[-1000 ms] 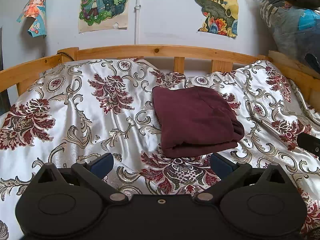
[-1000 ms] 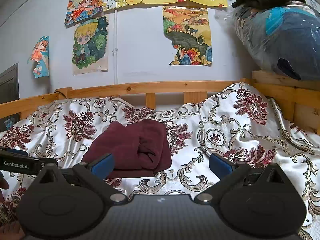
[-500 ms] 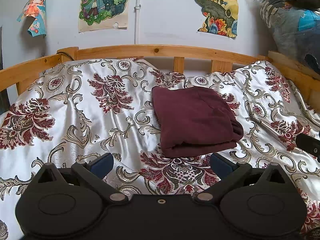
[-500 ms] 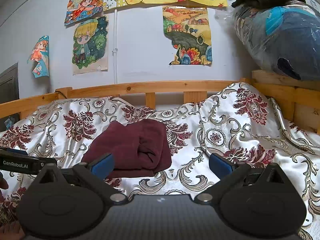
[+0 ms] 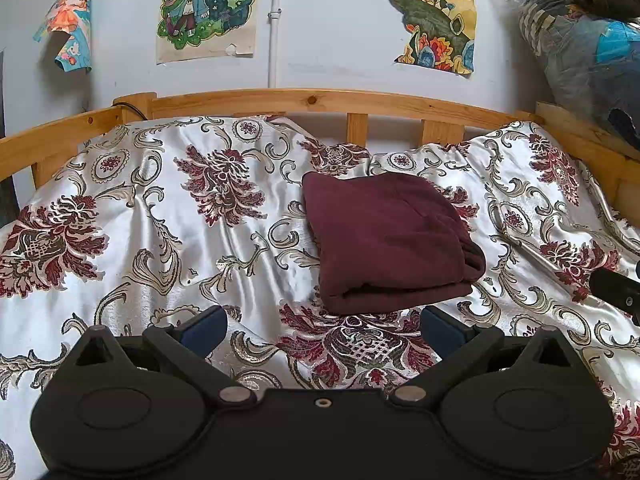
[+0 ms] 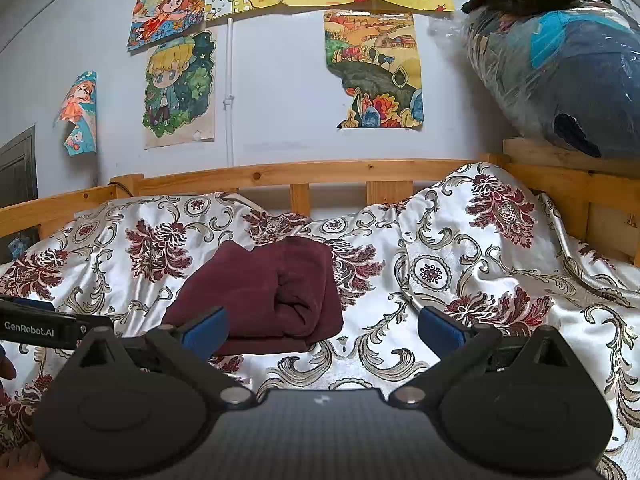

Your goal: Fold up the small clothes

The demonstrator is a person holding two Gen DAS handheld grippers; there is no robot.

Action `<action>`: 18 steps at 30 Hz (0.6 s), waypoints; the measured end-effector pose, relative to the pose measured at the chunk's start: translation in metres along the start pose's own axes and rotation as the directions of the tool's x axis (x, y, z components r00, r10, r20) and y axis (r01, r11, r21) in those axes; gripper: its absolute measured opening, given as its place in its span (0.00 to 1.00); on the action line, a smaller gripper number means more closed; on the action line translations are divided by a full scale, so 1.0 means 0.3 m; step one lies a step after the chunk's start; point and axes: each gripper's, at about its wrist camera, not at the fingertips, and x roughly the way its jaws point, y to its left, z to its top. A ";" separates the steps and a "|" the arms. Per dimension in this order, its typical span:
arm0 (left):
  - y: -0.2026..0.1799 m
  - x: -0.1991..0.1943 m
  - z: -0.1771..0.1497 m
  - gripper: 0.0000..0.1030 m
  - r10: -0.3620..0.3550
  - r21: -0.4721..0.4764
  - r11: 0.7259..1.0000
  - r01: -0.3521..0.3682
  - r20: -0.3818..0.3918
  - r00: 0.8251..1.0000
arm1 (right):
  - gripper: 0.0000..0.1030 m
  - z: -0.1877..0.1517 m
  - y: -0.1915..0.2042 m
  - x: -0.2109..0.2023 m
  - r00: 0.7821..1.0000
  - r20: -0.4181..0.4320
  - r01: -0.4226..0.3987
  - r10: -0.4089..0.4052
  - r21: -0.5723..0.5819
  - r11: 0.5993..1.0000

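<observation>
Left wrist view: left gripper spread wide, empty, body cut off below. Folded maroon garment just beyond fingertips, right of centre, on floral bedspread. Right gripper likewise released; garment behind its left finger, near corner hidden.

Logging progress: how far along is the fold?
Done: maroon garment lies as a compact folded bundle on the floral bedspread. In hand: nothing; left gripper and right gripper are open, off it. Left: no other loose clothes visible on the bed.
</observation>
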 end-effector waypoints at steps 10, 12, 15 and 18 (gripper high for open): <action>-0.007 -0.001 -0.003 0.99 -0.001 0.000 1.000 0.001 -0.001 1.000 | 1.00 -0.001 0.001 0.001 1.000 -0.001 0.001 -0.001 0.001 1.000; -0.005 -0.001 -0.001 0.99 -0.001 -0.001 1.000 0.001 -0.001 1.000 | 1.00 0.000 0.001 0.001 1.000 -0.002 0.001 -0.001 0.001 1.000; -0.005 -0.001 -0.001 0.99 0.000 -0.001 1.000 0.000 -0.001 1.000 | 1.00 -0.002 0.001 0.001 1.000 -0.002 0.001 -0.001 0.002 1.000; -0.004 -0.001 -0.001 0.99 -0.001 -0.001 1.000 0.001 -0.001 1.000 | 1.00 -0.003 0.002 0.000 1.000 -0.002 0.001 -0.001 0.002 1.000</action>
